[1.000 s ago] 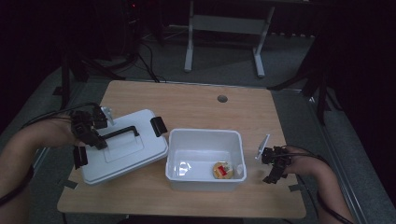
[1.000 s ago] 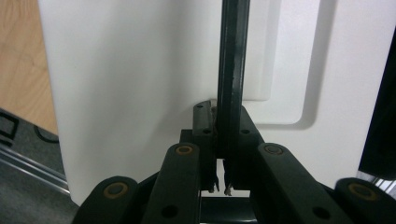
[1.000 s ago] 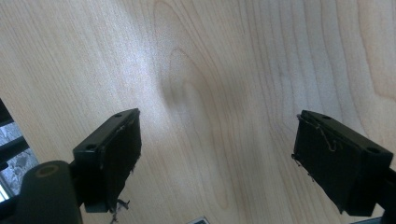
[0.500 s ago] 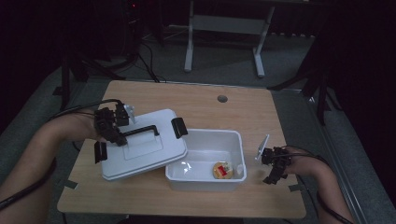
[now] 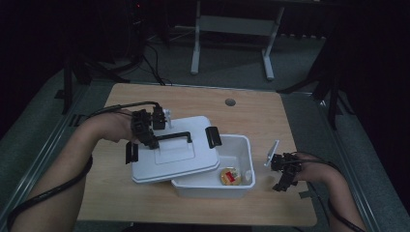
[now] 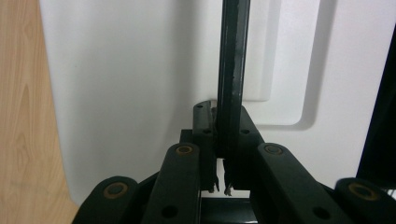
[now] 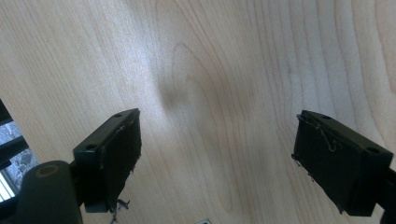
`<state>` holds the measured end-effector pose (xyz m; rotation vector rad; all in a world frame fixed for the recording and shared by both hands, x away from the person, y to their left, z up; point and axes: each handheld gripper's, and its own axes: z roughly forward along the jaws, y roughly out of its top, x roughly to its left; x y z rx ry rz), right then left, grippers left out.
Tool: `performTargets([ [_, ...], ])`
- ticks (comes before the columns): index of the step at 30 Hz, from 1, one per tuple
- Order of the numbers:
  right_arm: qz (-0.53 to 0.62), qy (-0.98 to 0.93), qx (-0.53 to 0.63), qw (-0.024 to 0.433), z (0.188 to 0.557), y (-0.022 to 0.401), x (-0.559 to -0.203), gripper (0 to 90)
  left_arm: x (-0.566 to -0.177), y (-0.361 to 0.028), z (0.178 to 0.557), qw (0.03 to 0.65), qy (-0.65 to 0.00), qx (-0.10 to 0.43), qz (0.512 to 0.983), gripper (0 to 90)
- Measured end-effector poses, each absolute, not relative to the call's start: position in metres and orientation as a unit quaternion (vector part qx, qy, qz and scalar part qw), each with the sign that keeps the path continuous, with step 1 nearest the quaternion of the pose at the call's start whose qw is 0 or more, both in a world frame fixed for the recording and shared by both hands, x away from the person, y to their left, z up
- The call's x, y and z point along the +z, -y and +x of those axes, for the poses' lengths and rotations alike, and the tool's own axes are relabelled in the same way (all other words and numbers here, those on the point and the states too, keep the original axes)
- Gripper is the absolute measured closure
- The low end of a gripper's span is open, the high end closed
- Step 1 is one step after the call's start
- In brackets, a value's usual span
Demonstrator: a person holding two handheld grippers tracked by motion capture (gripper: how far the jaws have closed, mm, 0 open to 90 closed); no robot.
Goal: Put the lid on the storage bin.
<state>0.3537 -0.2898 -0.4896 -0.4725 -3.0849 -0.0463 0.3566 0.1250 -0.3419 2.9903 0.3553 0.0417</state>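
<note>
High view: one white plastic lid with a black bar handle [image 5: 174, 155] rests askew, half over one white plastic tub [image 5: 237, 186] on the wooden counter [image 5: 270, 116]; it should be slid level until square with the rim

Left gripper view: the left tongs [image 6: 221, 179] are clenched on the handle; right gripper view: the right tongs [image 7: 217, 161] hang released over bare counter

I see the white lid [image 5: 176, 154] with its black handle [image 5: 171, 137] pinched between my left fingers [image 6: 204, 135], the bar running straight out ahead of them. The lid is tilted, its far edge overlapping the open white box [image 5: 227, 189], whose bare half lies beyond the fingers.
</note>
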Motion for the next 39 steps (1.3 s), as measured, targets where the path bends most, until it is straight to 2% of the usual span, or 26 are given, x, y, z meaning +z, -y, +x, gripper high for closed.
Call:
performTargets([
  [19,-0.161,0.987,-0.017,0.015,0.35,0.301,-0.49,14.8,-0.348,-0.046,0.366,0.077,-0.042,-0.001,0.996,83.9],
  [25,-0.161,0.987,-0.018,0.015,0.349,0.305,-0.491,14.8,-0.353,-0.023,0.369,0.078,-0.035,-0.008,0.996,83.9],
  [39,-0.166,0.986,-0.024,0.015,0.349,0.309,-0.494,14.9,-0.359,-0.013,0.367,0.061,-0.03,-0.011,0.998,83.8],
])
